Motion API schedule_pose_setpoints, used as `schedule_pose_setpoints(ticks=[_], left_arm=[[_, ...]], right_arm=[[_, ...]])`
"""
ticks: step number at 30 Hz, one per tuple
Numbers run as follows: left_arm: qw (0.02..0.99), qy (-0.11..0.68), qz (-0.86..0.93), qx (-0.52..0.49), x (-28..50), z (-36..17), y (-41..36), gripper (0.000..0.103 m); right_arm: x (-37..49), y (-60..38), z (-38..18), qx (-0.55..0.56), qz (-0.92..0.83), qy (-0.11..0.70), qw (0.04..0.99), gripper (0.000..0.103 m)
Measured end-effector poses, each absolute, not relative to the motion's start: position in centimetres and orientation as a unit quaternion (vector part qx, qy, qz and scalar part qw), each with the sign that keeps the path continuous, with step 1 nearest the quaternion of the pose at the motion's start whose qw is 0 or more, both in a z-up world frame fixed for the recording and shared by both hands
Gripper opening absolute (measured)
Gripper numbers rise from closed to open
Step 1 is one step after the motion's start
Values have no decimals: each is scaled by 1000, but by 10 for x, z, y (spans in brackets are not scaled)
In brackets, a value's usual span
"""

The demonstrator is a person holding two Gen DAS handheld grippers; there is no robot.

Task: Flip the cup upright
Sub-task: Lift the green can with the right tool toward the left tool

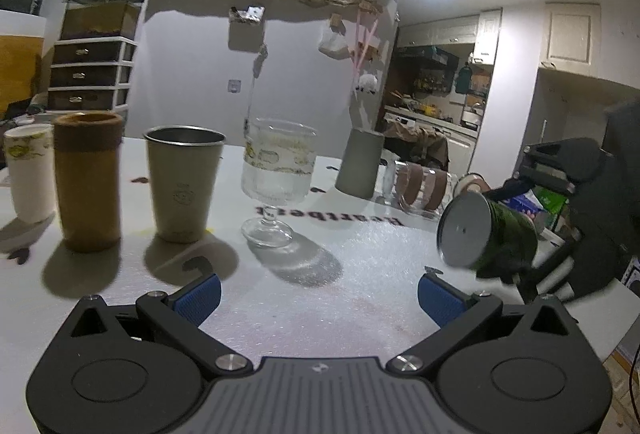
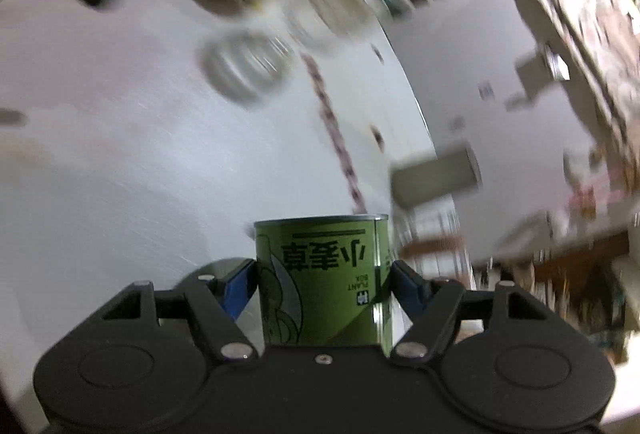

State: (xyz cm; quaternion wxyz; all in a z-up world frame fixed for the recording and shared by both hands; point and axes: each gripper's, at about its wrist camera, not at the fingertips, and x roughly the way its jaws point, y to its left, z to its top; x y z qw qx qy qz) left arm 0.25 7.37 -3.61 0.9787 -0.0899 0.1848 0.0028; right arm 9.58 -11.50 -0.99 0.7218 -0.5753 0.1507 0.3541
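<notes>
My right gripper (image 2: pixel 322 280) is shut on a green printed can-shaped cup (image 2: pixel 324 282); its blue pads press both sides and the label reads upside down. The right wrist view is motion-blurred and rolled over. In the left wrist view the same green cup (image 1: pixel 488 236) hangs tilted above the white table (image 1: pixel 320 294) at the right, its flat grey bottom facing me, held by the black right gripper (image 1: pixel 516 254). My left gripper (image 1: pixel 319 292) is open and empty, low over the table's near part.
On the table stand a white paper cup (image 1: pixel 30 172), a brown tumbler (image 1: pixel 88 180), a metal cup (image 1: pixel 184 184), a stemmed glass (image 1: pixel 278 180) and a grey cup upside down (image 1: pixel 360 162). A clear glass (image 1: pixel 424 186) lies on its side behind.
</notes>
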Motion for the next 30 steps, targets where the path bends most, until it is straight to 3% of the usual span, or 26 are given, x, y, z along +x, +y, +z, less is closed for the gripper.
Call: schedule_pose_setpoints(ticks=[12, 24, 26, 27, 30], left_arm=[[983, 154, 24, -99, -21, -19, 96, 103], [974, 194, 21, -112, -12, -36, 98, 103], [974, 196, 18, -110, -11, -37, 97, 103], [974, 197, 16, -109, -11, -37, 96, 103], [974, 200, 15, -106, -11, -38, 94, 103]], right_arm=[[-27, -62, -18, -639, 484, 19, 598, 73], [-9, -43, -35, -637, 506, 21, 581, 73], [-9, -45, -36, -639, 503, 24, 582, 80], [-9, -42, -37, -639, 498, 22, 586, 94], [-13, -46, -30, -620, 480, 3, 620, 98]])
